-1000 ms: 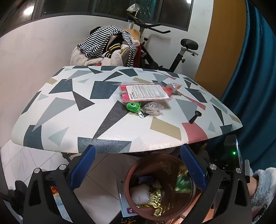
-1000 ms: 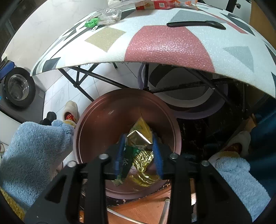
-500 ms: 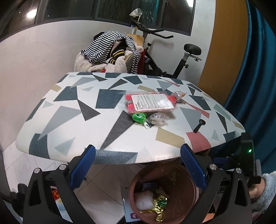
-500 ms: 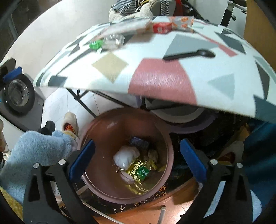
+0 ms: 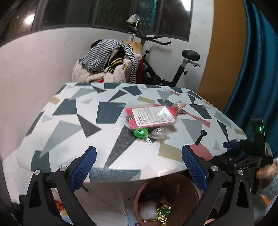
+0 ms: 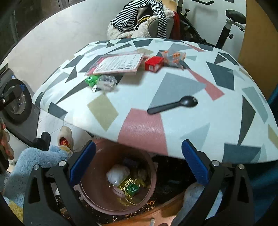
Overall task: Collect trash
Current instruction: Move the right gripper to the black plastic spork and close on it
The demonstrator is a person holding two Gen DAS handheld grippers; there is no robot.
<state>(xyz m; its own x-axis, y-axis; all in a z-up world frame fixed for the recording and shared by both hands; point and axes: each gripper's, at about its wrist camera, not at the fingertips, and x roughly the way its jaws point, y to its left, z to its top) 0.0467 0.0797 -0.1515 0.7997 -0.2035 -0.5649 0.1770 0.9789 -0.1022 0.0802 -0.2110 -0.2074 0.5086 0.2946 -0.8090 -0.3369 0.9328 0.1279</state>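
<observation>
Below, round brown bin [image 6: 90,187], crinkled gold foil [image 6: 126,184], black plastic spork [image 6: 172,105]

A white wall [image 5: 34,66] is seen behind the bench [image 5: 73,121], whose top is patterned with grey, pink and tan shapes. Dark windows [image 5: 121,15] run above the wall, with a lamp glare reflected at far left. An exercise bike [image 5: 175,69] and a chair heaped with striped clothes [image 5: 107,59] stand at the far side, a blue curtain [image 5: 257,73] hangs at right, and pale floor tiles [image 6: 50,120] are visible below.
</observation>
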